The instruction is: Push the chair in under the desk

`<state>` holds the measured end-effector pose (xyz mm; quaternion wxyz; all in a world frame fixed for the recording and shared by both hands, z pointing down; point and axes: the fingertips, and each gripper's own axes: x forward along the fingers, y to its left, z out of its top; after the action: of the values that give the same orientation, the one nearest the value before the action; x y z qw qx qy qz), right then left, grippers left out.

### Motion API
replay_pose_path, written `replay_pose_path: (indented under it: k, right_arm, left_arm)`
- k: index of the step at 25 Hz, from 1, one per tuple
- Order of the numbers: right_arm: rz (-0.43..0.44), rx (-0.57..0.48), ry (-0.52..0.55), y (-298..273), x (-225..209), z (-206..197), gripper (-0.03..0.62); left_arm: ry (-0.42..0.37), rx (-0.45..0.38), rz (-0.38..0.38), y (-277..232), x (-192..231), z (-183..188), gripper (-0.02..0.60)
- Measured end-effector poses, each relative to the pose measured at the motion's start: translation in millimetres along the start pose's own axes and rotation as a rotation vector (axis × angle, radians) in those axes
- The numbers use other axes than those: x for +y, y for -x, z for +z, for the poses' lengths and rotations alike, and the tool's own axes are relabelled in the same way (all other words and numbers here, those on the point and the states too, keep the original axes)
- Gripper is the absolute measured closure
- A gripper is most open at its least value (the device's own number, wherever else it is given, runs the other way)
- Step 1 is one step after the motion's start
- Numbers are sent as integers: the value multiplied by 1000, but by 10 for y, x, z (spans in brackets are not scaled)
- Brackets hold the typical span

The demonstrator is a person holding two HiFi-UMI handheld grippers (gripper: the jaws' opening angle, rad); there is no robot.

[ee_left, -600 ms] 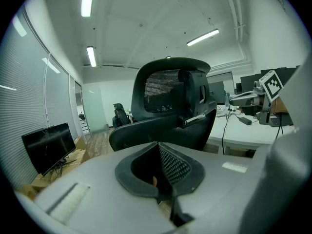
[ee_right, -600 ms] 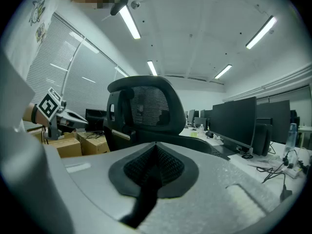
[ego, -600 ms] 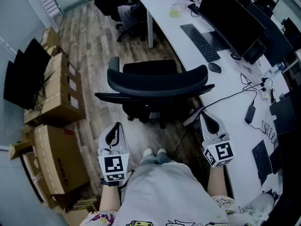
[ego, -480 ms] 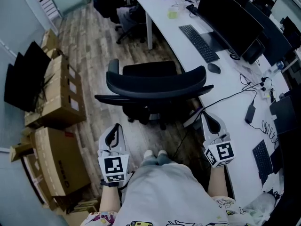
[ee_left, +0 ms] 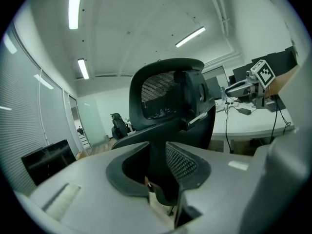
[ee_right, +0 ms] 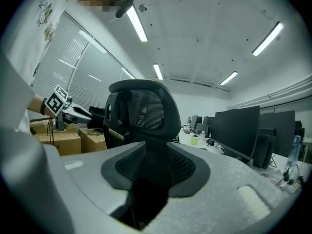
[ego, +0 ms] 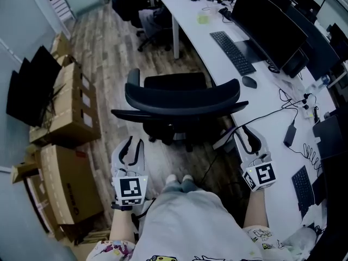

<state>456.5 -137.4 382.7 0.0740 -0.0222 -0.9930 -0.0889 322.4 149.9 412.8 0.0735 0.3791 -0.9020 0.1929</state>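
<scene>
left claw [ego: 134,145] parted, right claw [ego: 252,137] parted

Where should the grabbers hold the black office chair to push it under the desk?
Probably the office chair's backrest, along its curved top rim, coming from behind. That rim faces the open left gripper and right gripper and is the part nearest them. One gripper near each end should help steer it toward the desk.

chair [ego: 182,99]: base mostly hidden under seat | desk [ego: 215,64]: cut off at right edge | far desk clutter [ego: 217,7]: too small to tell
</scene>
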Motion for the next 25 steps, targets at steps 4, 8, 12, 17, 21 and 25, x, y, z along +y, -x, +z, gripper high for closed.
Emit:
replay_pose_path:
  k: [4,8,12,17,21,25]
  right_arm:
    - [41,26,54,-72,-22,-12,418]
    - [64,37,103,-138,-55,-10,394]
    - [85,53,157,-222,-76,-9,362]
    - [115,76,205,-320,-106,-20,325]
    - [135,91,263,-409,-125,-31,299]
    - [152,136,332,-471,-156,-127,285]
  left_arm:
    - [-45,1,2,-63,81,-5,430]
    - [-83,-3,-3,-112,144,-7,404]
    - [-124,-18,-19,-179,207,12,393]
    - [-200,-23,-31,-272,277,7,357]
    - [-294,-12,-38,-354,337,-16,325]
    - [-384,3,-45,-439,397,-32,296]
